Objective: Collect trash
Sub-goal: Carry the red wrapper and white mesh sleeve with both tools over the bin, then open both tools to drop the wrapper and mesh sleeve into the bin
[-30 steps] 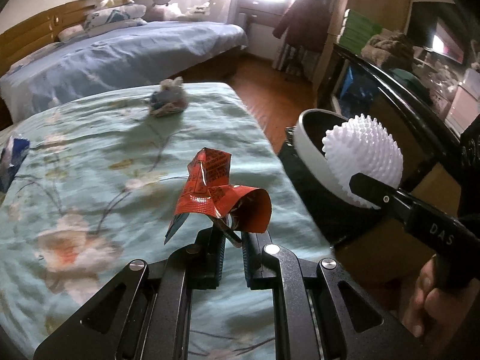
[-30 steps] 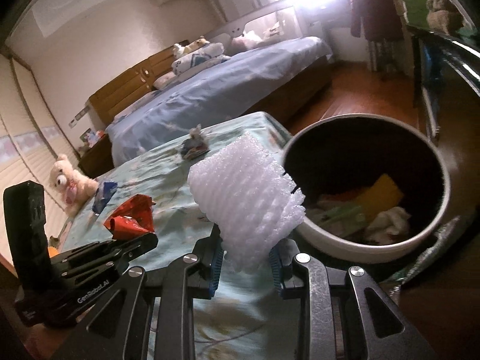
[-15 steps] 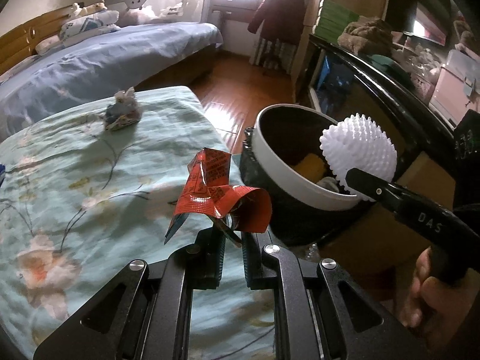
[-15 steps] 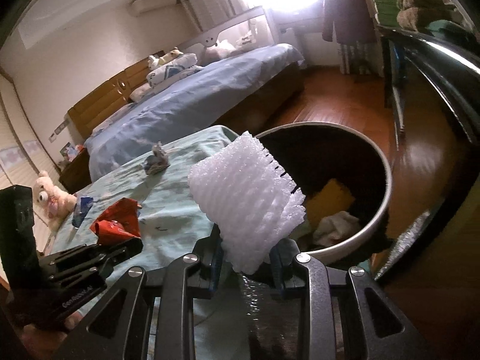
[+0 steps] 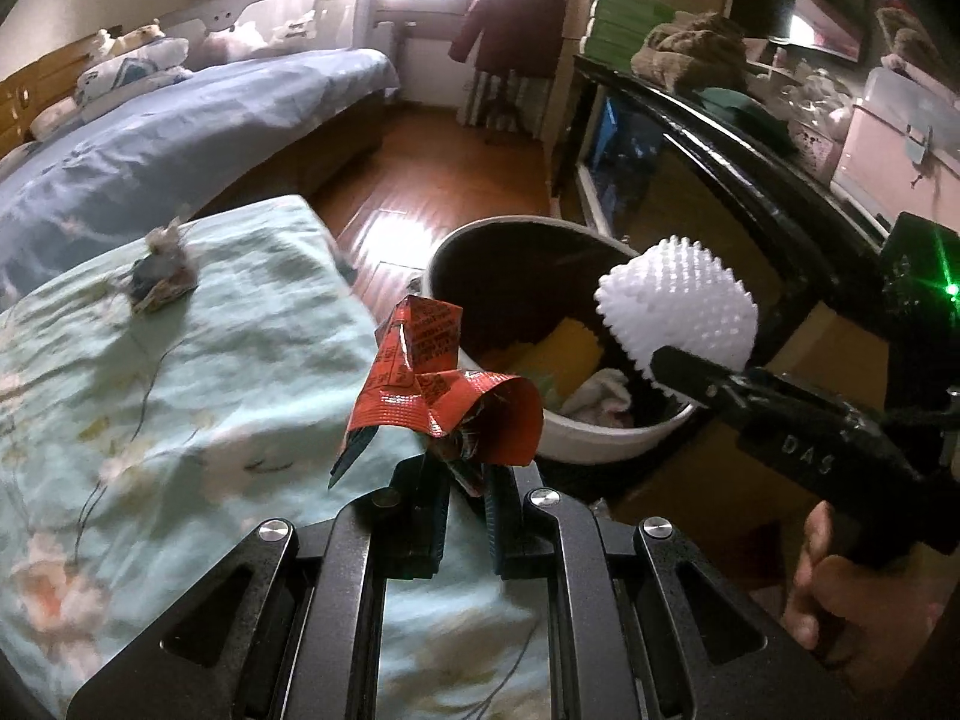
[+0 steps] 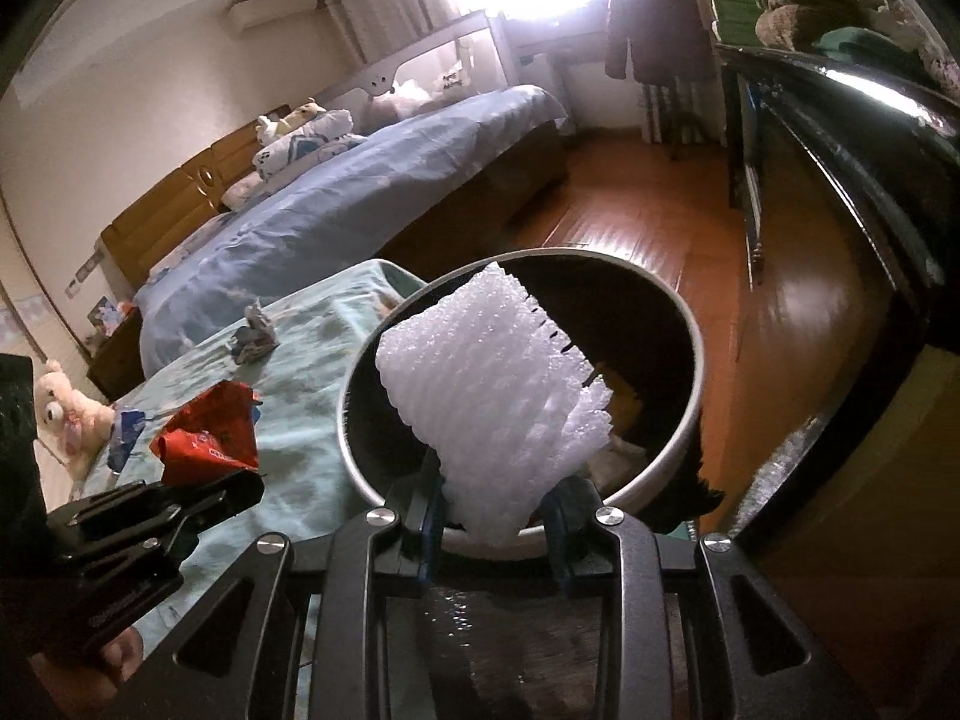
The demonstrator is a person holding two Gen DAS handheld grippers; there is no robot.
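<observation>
My left gripper (image 5: pixel 465 471) is shut on a crumpled red wrapper (image 5: pixel 441 384) and holds it above the bed's right edge, just left of the round white-rimmed trash bin (image 5: pixel 606 438). My right gripper (image 6: pixel 495 513) is shut on a white foam net sleeve (image 6: pixel 492 396) and holds it over the bin's near rim (image 6: pixel 696 360). The bin holds yellow and white trash. The sleeve also shows in the left wrist view (image 5: pixel 678 306), and the wrapper in the right wrist view (image 6: pixel 210 432).
A crumpled grey-blue scrap (image 5: pixel 162 276) lies on the floral teal bedspread (image 5: pixel 180 390); a blue wrapper (image 6: pixel 123 429) lies further left. A black glass cabinet (image 5: pixel 750 138) stands right of the bin. A second bed (image 6: pixel 360 198) and wooden floor (image 6: pixel 648 204) lie beyond.
Both grippers moved right toward the bin with their loads. The foam sleeve is now over the bin's opening, and the red wrapper has come up beside the bin's rim.
</observation>
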